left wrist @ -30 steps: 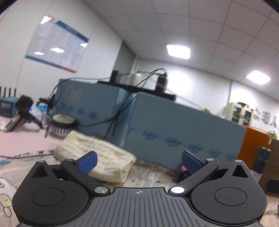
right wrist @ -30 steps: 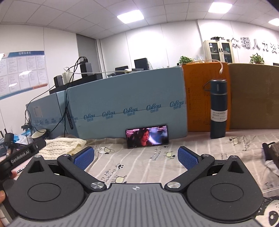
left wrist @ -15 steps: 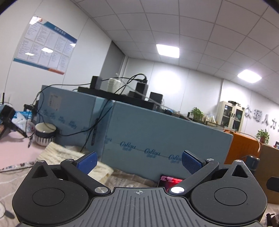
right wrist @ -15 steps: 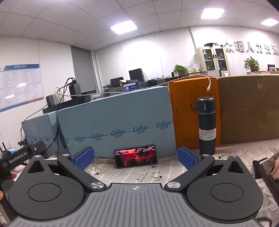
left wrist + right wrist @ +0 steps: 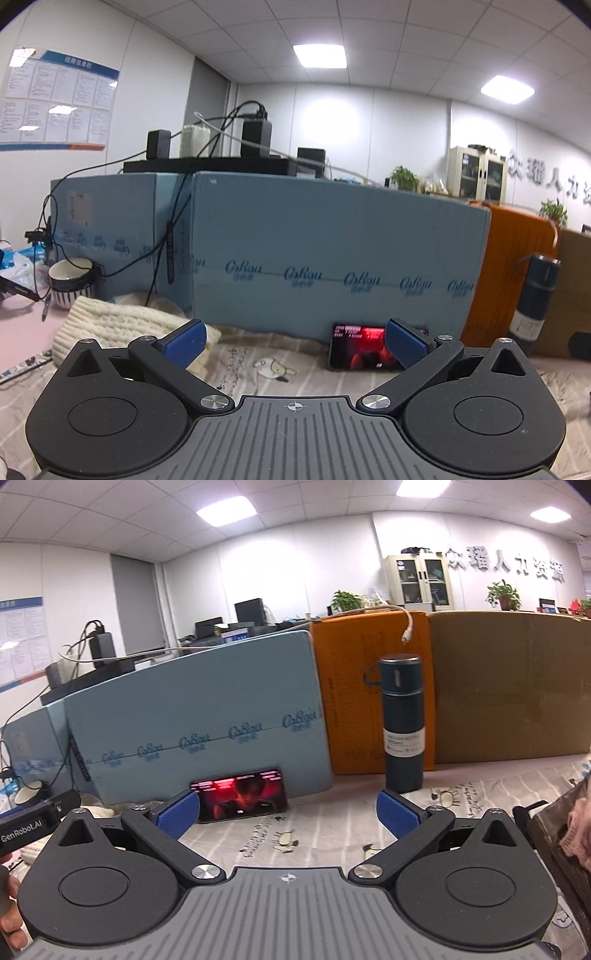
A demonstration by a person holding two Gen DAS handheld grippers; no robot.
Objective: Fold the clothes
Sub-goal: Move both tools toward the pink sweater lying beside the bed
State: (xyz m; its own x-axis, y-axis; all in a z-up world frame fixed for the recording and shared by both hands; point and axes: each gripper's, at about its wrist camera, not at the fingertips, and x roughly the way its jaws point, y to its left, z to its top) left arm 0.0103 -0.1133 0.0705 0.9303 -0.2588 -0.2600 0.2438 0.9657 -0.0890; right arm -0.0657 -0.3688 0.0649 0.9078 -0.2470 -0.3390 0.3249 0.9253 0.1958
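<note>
- We hold our left gripper (image 5: 294, 339) above the striped sheet (image 5: 317, 363) with its blue pads (image 5: 184, 340) wide apart and nothing between them.
- Our right gripper (image 5: 288, 809) is likewise spread wide, its blue pads (image 5: 398, 812) empty, raised over the same sheet (image 5: 332, 834).
- The cream knitted sweater (image 5: 122, 326) lies bunched on the sheet at the near left, just in front of the blue foam boards (image 5: 332, 254) and partly behind the left pad in the left wrist view.
- In the right wrist view only a pale sliver of that sweater (image 5: 96, 808) shows at the far left, below the other gripper's black body.
- A phone (image 5: 242, 799) with a lit screen leans against the foot of the blue boards, between the two pads in the right view; in the left view the phone (image 5: 360, 349) sits partly behind the right pad.
- A dark blue flask (image 5: 402, 723) stands upright to the right of the phone, in front of an orange board (image 5: 354, 701).
- A striped bowl (image 5: 70, 277) sits at the far left, beyond the sweater, near dangling black cables (image 5: 162, 258).
- At the right edge of the right view, a pink knitted item (image 5: 578, 830) rests by a dark brown thing; we cannot tell what either is.
- A thumb (image 5: 10, 934) shows at the lower left corner there.
</note>
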